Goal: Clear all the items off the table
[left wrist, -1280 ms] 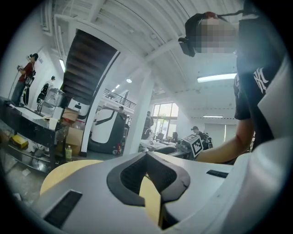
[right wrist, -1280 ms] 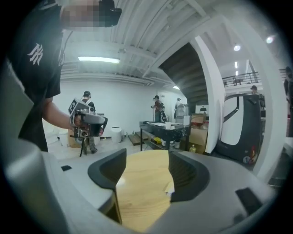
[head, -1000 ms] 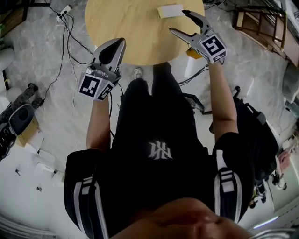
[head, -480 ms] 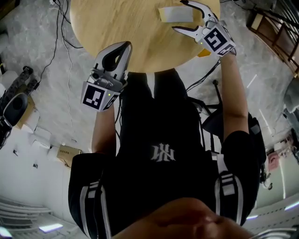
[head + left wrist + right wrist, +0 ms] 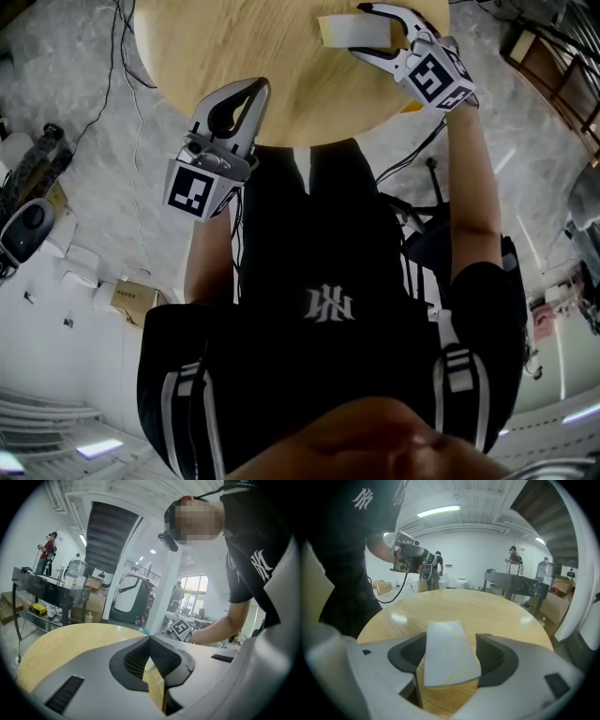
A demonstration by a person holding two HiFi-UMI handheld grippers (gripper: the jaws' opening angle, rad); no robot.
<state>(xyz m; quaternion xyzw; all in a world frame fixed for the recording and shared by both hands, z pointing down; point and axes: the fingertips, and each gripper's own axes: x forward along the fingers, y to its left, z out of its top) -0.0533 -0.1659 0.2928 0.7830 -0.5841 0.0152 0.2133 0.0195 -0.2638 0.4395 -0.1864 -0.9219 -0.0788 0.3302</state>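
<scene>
A pale flat rectangular piece (image 5: pixel 336 28) with faint yellow streaks lies near the right edge of the round wooden table (image 5: pixel 234 42). My right gripper (image 5: pixel 358 31) straddles it. In the right gripper view the piece (image 5: pixel 450 656) lies on the table (image 5: pixel 464 604) between the fingers of the right gripper (image 5: pixel 451 635); the jaws have just been closing and stand open, with small gaps on both sides. My left gripper (image 5: pixel 253 89) hovers at the table's near edge, shut and holding nothing. In its own view the left gripper (image 5: pixel 150 638) has its tips together.
Cables (image 5: pixel 125 56) trail over the grey floor left of the table. A cardboard box (image 5: pixel 129 298) and a black device (image 5: pixel 23 230) lie at the left. Wooden frames (image 5: pixel 553 66) stand at the right. People and benches fill the room beyond.
My right gripper moved forward over the table and now straddles the pale piece. My left gripper moved up toward the table's near edge.
</scene>
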